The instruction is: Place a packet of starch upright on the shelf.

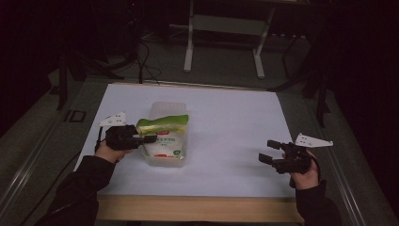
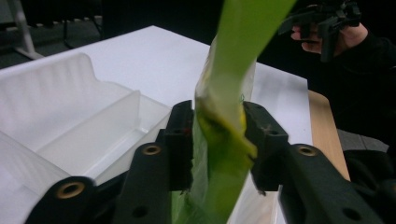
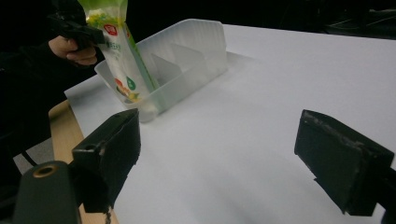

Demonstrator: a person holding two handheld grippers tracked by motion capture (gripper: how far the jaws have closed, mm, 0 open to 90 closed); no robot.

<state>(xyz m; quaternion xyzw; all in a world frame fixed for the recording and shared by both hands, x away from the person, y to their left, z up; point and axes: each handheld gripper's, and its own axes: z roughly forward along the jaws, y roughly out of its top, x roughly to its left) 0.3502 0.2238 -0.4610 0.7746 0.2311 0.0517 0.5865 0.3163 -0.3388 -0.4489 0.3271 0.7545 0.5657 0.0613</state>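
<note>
The print on the green-topped bag [image 1: 165, 136] is too small and dim to read in the high view; in the right gripper view you can spot a red badge and little round marks, no lettering though. In the left gripper view the bag's top runs off the upper edge and its bottom is hidden behind the left gripper [image 2: 218, 140], so whether the pads actually press the film or just sit beside it, I can't tell. The clear divided bin [image 2: 70, 116] is cut off at the left edge there. Room beyond the table [image 1: 235, 117] is too dark to make out.
</note>
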